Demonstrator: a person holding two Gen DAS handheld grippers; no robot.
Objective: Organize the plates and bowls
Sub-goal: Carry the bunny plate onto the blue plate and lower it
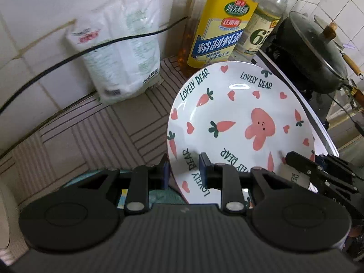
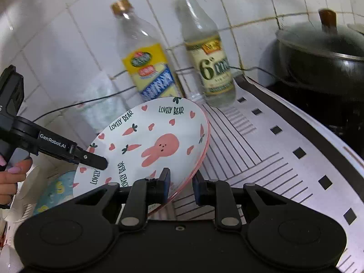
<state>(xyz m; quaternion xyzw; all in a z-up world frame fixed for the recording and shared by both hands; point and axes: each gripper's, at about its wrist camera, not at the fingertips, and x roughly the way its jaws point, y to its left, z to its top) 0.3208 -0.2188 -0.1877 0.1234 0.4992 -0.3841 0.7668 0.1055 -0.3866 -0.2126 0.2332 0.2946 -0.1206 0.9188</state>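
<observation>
A white plate (image 1: 241,118) printed with a pink rabbit, carrots, hearts and "LOVELY BEAR" is held tilted above the counter; it also shows in the right wrist view (image 2: 147,141). My left gripper (image 1: 184,167) straddles the plate's near left rim, one finger on each side, with a small gap showing. My right gripper (image 2: 180,180) straddles the plate's pink lower right rim the same way. The left gripper's fingers (image 2: 95,160) reach onto the plate from the left in the right wrist view. The right gripper's fingers (image 1: 302,163) show at the right in the left wrist view.
A yellow-labelled bottle (image 1: 218,29) and a clear "6°" bottle (image 1: 261,29) stand against the tiled wall, beside a white bag (image 1: 120,45). A black lidded pot (image 2: 323,61) sits on the stove to the right. A blue patterned dish (image 2: 54,193) lies below the plate.
</observation>
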